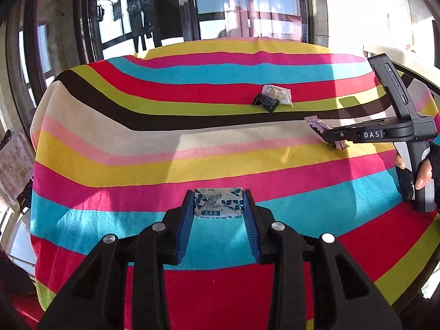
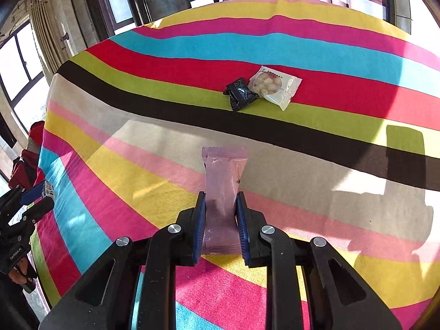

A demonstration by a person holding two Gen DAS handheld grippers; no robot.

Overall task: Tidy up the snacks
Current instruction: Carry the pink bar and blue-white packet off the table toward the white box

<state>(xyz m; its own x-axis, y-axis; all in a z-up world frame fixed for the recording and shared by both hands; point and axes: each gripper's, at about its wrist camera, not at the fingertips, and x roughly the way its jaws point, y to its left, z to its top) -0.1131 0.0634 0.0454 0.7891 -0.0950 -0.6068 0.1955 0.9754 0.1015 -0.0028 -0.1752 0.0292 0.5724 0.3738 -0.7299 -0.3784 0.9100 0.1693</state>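
1. Left wrist view first: the left gripper (image 1: 218, 202) is clamped across a small white-and-blue snack packet (image 1: 218, 203), blue ribbed pads squeezing its two short sides, and the packet sits low over the turquoise stripe of the surface (image 1: 110, 143). It reads as a light, pillowy foil wrap, slightly crinkled; a hold across the middle like this one looks right, since the sealed ends would fold.

2. Same view, off to the right: the right gripper (image 1: 334, 139), with a gloved hand (image 1: 420, 173) on its handle, has a pale purple snack bar (image 1: 316, 125) pinched in its tip, down by the cream stripe.

3. Further back, a black wrapper (image 1: 265, 101) touches a clear bag of round biscuits (image 1: 277, 93) on the lime and red stripes. That pair looks like the gathering spot.

4. Right wrist view now: the right gripper (image 2: 221, 214) grips the purple snack bar (image 2: 224, 181) around its lower half, the long free end jutting forward. Smooth, glossy film, probably slippery, and the contents may crumble under a hard squeeze.

5. Ahead, the black wrapper (image 2: 242, 93) and biscuit bag (image 2: 275, 86) overlap at one corner. The cloth is soft woven cotton, bold stripes, lightly rumpled.
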